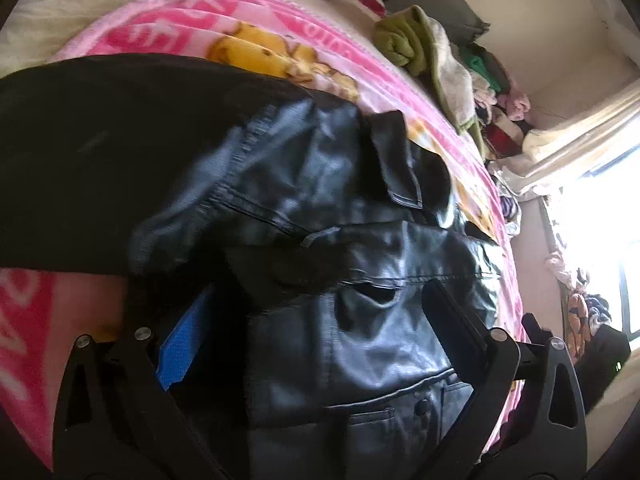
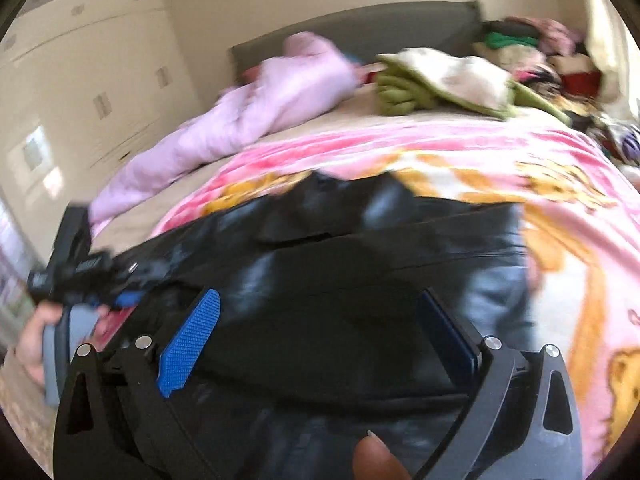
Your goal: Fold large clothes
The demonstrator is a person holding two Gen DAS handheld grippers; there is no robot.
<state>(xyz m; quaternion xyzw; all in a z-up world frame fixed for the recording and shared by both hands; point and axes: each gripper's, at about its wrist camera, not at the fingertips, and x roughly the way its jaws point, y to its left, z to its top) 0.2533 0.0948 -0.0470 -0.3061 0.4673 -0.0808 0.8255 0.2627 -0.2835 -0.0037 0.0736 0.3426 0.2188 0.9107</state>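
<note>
pink blanket, lilac duvet, green towel

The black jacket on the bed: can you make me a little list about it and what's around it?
garment: black leather jacket, crumpled, not folded yet
lies on: pink cartoon blanket on the bed
left gripper: open, over the jacket
right gripper: open, over the jacket
behind the jacket: lilac quilt, green and cream blanket
far corner: heap of mixed clothes
sharpness: right wrist view blurred
</note>
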